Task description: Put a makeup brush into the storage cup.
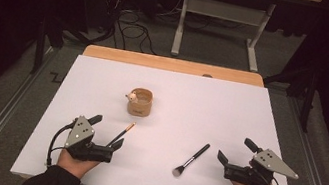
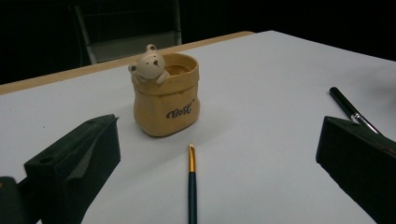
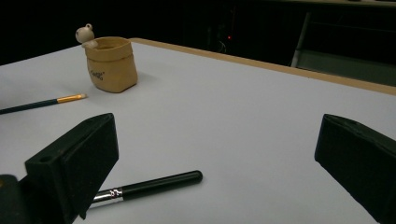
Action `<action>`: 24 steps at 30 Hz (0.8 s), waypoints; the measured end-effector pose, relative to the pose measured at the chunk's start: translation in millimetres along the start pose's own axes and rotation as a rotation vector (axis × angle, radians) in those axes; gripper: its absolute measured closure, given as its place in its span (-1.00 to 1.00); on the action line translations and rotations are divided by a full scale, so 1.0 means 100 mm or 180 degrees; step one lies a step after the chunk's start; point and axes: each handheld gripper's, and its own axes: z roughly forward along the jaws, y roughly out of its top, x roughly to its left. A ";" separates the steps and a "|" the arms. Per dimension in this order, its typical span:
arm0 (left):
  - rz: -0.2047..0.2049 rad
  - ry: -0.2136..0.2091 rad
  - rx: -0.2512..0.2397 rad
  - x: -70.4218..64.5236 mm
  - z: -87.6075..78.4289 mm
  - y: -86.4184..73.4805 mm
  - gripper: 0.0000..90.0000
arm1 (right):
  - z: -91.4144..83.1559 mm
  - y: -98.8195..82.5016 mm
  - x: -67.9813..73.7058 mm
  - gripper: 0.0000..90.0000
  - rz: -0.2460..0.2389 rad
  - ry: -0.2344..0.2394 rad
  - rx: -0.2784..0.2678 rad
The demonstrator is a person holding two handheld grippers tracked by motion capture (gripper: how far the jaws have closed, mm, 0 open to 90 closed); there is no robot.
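Note:
A tan sack-shaped cup [image 1: 140,102] with a small bear figure on its rim stands mid-table. A thin dark brush [image 1: 124,132] with a gold ferrule lies just ahead of my left gripper [image 1: 106,131], which rests open at the near left with nothing held. In the left gripper view the cup [image 2: 166,95] sits straight ahead and the thin brush [image 2: 192,182] lies between the wide jaws. A black makeup brush [image 1: 192,159] lies left of my right gripper [image 1: 237,151], which is open and empty. The right gripper view shows that brush [image 3: 149,185] by its left jaw, with the cup [image 3: 109,65] far left.
A white sheet [image 1: 249,117] covers the table, with a wooden strip [image 1: 172,64] along the far edge. Beyond it are floor cables [image 1: 132,31] and a metal table frame [image 1: 219,25]. Rails run along both sides of the table.

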 end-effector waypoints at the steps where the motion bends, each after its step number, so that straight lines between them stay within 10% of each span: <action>1: -0.0007 0.0000 -0.0001 0.00 0.00 0.00 -0.99 | 0.00 0.00 0.00 -0.99 0.0003 0.0002 0.0003; 14: -0.0080 0.0000 -0.0037 0.04 0.00 0.00 -0.99 | -0.02 -0.01 0.00 -0.99 -0.0007 0.0016 -0.0028; 24: -0.0039 -0.0025 -0.0630 0.03 -0.14 0.05 -0.99 | -0.16 0.03 -0.02 -0.99 0.0046 0.0098 -0.0587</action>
